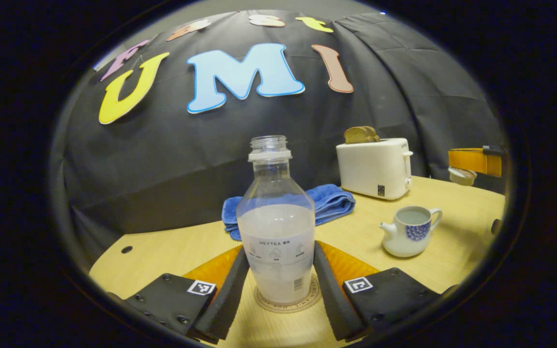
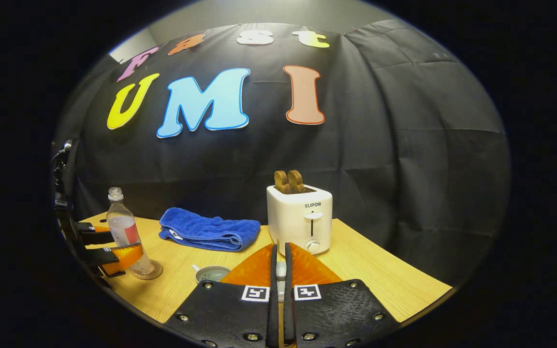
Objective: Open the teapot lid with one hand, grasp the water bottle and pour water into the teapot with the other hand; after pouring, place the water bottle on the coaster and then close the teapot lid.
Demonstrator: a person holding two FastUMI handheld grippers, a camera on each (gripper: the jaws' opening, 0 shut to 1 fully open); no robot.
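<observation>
Both grippers: left (image 1: 278, 285) open around MEYTEA bottle (image 1: 276, 227), right (image 2: 281, 270) pinching lid (image 2: 281, 271).

Wooden table (image 1: 172, 249): coaster (image 1: 288, 302), teapot (image 1: 409, 232), blue towel (image 1: 329, 203), white toaster (image 1: 375, 166).

We saw the left gripper (image 1: 278, 285) as two black, textured plates studded with dark screws, each carrying a small square black-and-white marker near its inner edge, with translucent orange panels rising behind them toward long, narrow fingers. The right gripper (image 2: 281, 275) had the same build: black pebbled plates, round silver-headed screws along the lower edge, a square marker on each plate, and ribbed orange panels tapering forward. In the right gripper view, the left gripper's black body showed thin dark cables running up its back.
</observation>
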